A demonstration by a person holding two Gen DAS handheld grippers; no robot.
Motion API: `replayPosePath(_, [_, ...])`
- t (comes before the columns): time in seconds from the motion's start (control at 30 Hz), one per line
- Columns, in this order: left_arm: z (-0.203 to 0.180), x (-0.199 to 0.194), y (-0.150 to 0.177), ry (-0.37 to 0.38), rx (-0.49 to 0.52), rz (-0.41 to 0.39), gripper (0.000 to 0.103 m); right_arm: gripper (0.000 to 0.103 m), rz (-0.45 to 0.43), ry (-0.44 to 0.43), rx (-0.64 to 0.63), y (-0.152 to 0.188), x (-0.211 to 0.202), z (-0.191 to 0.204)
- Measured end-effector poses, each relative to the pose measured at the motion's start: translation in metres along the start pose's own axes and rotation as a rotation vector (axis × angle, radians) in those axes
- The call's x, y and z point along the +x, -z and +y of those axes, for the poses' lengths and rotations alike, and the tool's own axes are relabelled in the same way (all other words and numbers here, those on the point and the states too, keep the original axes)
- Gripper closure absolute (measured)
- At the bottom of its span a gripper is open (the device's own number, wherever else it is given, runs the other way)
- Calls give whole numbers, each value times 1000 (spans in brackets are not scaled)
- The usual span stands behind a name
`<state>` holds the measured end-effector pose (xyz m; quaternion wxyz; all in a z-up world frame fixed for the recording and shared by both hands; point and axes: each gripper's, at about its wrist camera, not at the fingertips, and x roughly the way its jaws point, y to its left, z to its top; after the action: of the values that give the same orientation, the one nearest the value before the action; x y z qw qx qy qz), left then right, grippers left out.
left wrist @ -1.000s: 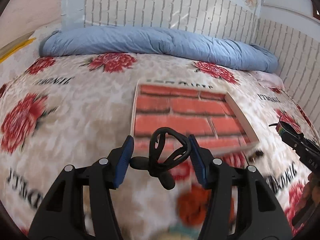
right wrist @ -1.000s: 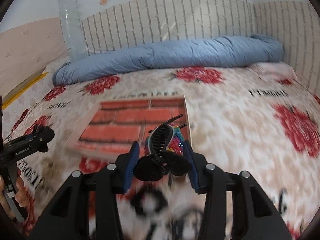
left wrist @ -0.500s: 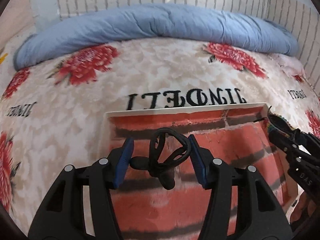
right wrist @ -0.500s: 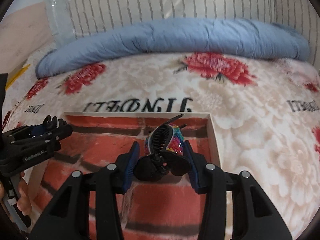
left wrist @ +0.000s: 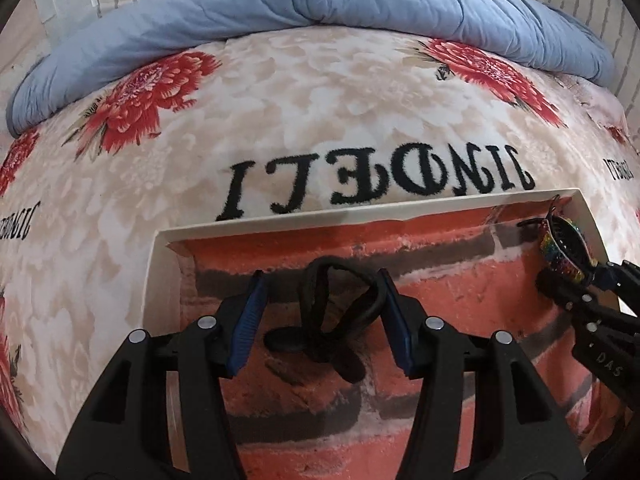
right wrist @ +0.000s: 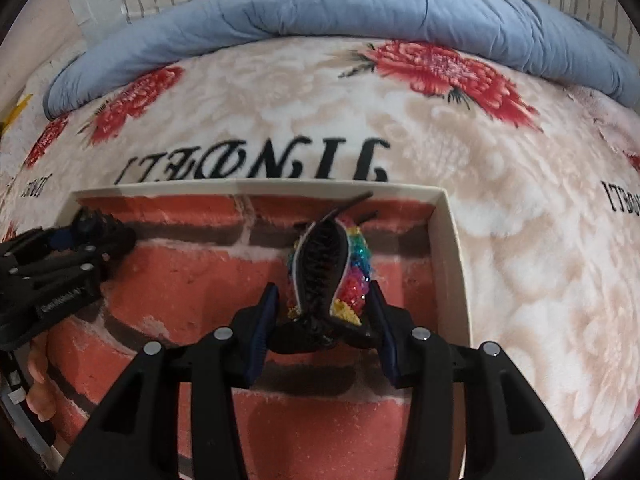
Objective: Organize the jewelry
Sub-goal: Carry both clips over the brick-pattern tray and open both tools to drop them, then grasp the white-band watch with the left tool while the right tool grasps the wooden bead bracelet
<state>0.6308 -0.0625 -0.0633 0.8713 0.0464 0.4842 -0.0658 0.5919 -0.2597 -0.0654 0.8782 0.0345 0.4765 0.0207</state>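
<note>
Left tongs [left wrist: 320, 320] clamped on black loop hair clip [left wrist: 336, 320], held over tray [left wrist: 280, 226] w/ brick-print floor, near its left-rear part. Right tongs [right wrist: 322, 326] clamped on sequin claw clip [right wrist: 328, 276], over tray's right-rear corner. Tray resting on floral blanket [left wrist: 320, 100] on bed; blue duvet [right wrist: 320, 8] behind.

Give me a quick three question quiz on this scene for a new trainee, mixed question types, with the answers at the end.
1. True or false: the left gripper holds a black hair clip.
2. Multiple choice: the rainbow sequin claw clip in the right gripper is over: A) blue duvet B) brick-print box C) bare blanket.
3. Fill in: the blanket shows red ____.

Key: 1 true; 2 B; 3 flowers.
</note>
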Motion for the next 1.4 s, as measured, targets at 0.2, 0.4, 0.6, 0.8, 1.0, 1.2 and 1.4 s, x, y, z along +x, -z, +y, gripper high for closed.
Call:
replayPosePath(0.2, [2, -11, 0, 8, -9, -30, 38, 53, -12, 8, -32, 2, -8, 5])
replayPosePath(0.4, [1, -47, 10, 21, 4, -84, 27, 44, -80, -28, -25, 6, -41, 4])
replayPosePath(0.6, [15, -114, 45, -4, 16, -201, 5, 33, -196, -32, -14, 31, -103, -2])
replayPosePath(0.8, [32, -172, 92, -19, -3, -255, 5, 22, -302, 9, -40, 74, -167, 1])
replayPosePath(1.0, [47, -239, 148, -67, 7, -338, 5, 20, -346, -6, -18, 121, -214, -2])
replayPosePath(1.2, [54, -293, 209, -75, -8, -411, 5, 10, -391, 33, -35, 178, -252, 1])
replayPosePath(1.4, [50, -316, 262, -84, 0, -459, 5, 10, -425, 104, -86, 230, -275, 10])
